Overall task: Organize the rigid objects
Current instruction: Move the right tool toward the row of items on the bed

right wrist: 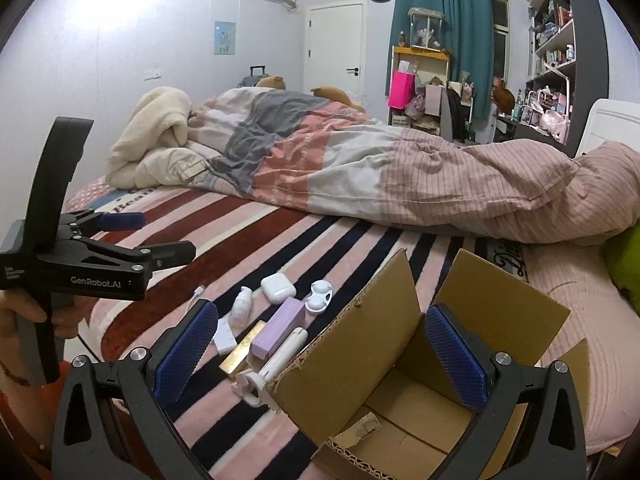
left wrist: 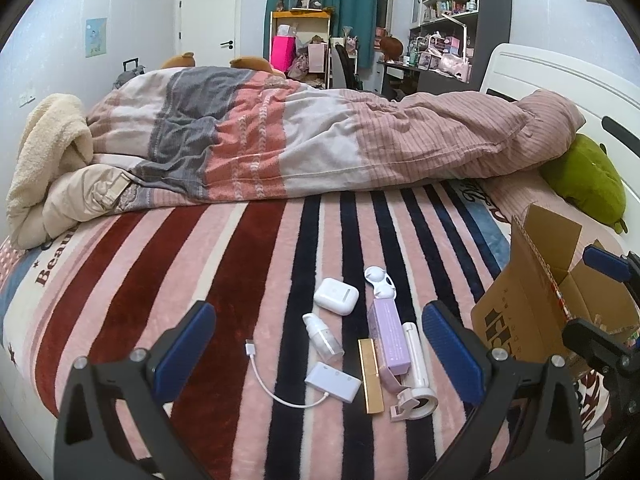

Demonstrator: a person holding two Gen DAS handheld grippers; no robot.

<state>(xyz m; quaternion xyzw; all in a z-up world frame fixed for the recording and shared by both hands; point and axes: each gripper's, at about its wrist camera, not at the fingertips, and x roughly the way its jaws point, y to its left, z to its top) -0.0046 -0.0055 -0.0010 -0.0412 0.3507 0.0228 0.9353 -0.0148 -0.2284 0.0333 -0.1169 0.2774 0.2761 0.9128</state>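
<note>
Both your jaws stand wide apart, gripping nothing. Your left gripper [left wrist: 320,344] hovers over the small items: earbud case [left wrist: 335,295], pump bottle [left wrist: 323,335], purple box [left wrist: 389,338]. Right, your right gripper [right wrist: 332,354] straddles the cardboard box [right wrist: 360,356], interior bare cardboard.

Lower centre of the left wrist frame, on the striped bed blanket: a loose cluster of small items. White earbud case [left wrist: 335,295], closed, lying flat at the top. Just right of it, white contact-lens case [left wrist: 379,280] with two round lids. Below — clear pump bottle [left wrist: 323,336] on its side, white adapter [left wrist: 333,383] with curled cable, gold bar [left wrist: 370,376] lying lengthwise, lilac box [left wrist: 389,338] beside it, touching, and white selfie stick [left wrist: 413,372] at the right. Cardboard box [left wrist: 516,320] at the right edge, flaps open — upright, apart from the cluster.
</note>
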